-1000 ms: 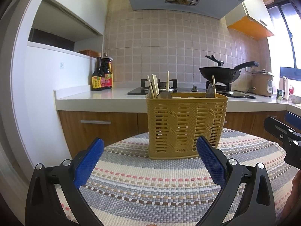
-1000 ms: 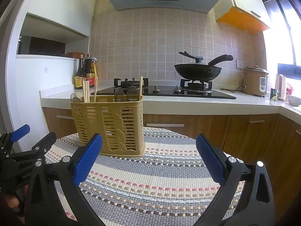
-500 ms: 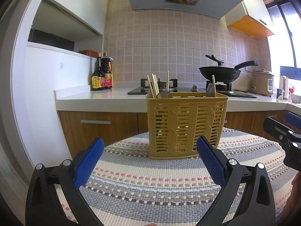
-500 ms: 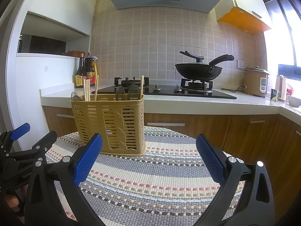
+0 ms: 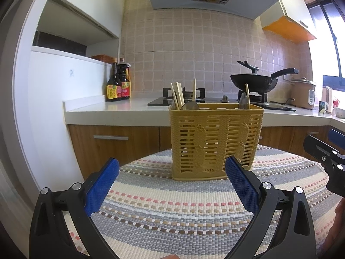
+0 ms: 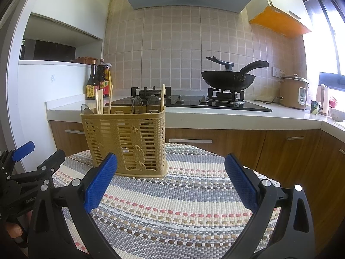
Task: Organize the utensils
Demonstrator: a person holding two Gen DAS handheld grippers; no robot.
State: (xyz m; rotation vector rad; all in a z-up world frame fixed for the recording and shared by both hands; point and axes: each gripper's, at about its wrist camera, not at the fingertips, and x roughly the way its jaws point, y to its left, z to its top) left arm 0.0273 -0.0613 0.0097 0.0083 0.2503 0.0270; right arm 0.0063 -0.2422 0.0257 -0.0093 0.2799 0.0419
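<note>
A tan slatted utensil basket point(image 5: 215, 142) stands upright on the striped woven mat point(image 5: 172, 207); it also shows in the right wrist view point(image 6: 127, 138). Wooden chopsticks point(image 5: 177, 96) and metal spoons point(image 5: 189, 106) stick up from it. My left gripper point(image 5: 171, 179) is open and empty, just in front of the basket. My right gripper point(image 6: 170, 177) is open and empty, to the right of the basket. Each gripper shows at the edge of the other's view: the right point(image 5: 323, 155), the left point(image 6: 32, 164).
Behind the mat runs a white counter point(image 5: 120, 108) with two sauce bottles point(image 5: 118, 84), a gas hob with a black wok point(image 6: 228, 79), a rice cooker point(image 6: 294, 91) and wooden cabinet fronts point(image 6: 215, 140). A white wall point(image 5: 47, 112) stands at the left.
The right wrist view has shifted slightly, so the basket sits a little further right in it. Both grippers stay open and empty.
</note>
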